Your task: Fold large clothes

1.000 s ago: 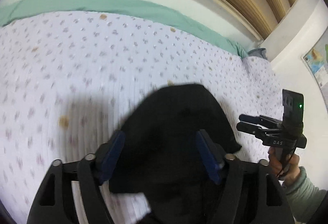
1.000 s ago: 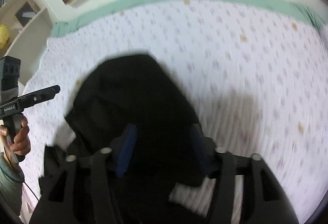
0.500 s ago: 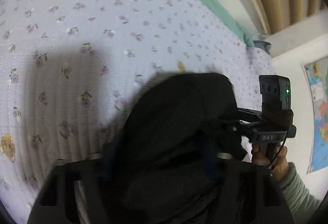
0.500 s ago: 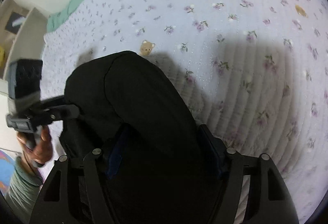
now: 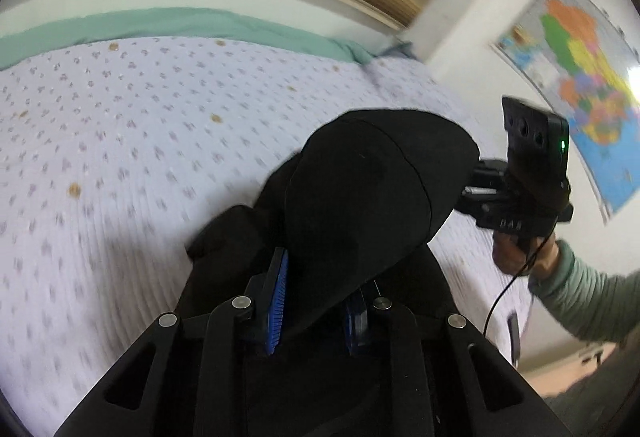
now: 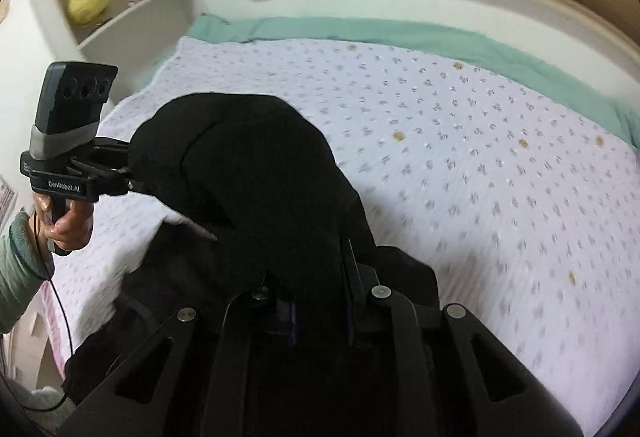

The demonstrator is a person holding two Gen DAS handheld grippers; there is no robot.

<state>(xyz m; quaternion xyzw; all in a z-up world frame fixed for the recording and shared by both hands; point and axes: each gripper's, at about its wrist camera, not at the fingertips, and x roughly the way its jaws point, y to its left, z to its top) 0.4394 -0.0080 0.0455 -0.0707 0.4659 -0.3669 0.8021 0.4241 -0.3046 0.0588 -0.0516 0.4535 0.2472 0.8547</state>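
Since half a second ago you've tipped both cameras up: wall, curtain and map (image 5: 576,77) are back in view, and the quilt (image 5: 120,157) is motion-blurred. The garment (image 5: 372,189) has come up off the quilt and bunches in a dark hump between your two grippers. Its long axis looks to run from the left gripper (image 5: 316,301) across to the right gripper (image 6: 320,301), though folds hide most of it. Your left gripper's blue pads (image 5: 280,297) pinch a fold of the garment; your right gripper's fingers are also clamped on the cloth, pads mostly buried. From the right wrist view the left gripper's body reads "GenRobot.AI"; from the left wrist view the right gripper shows "DAS" upside down and a green LED. Shelf (image 6: 132,9) holds a yellow object
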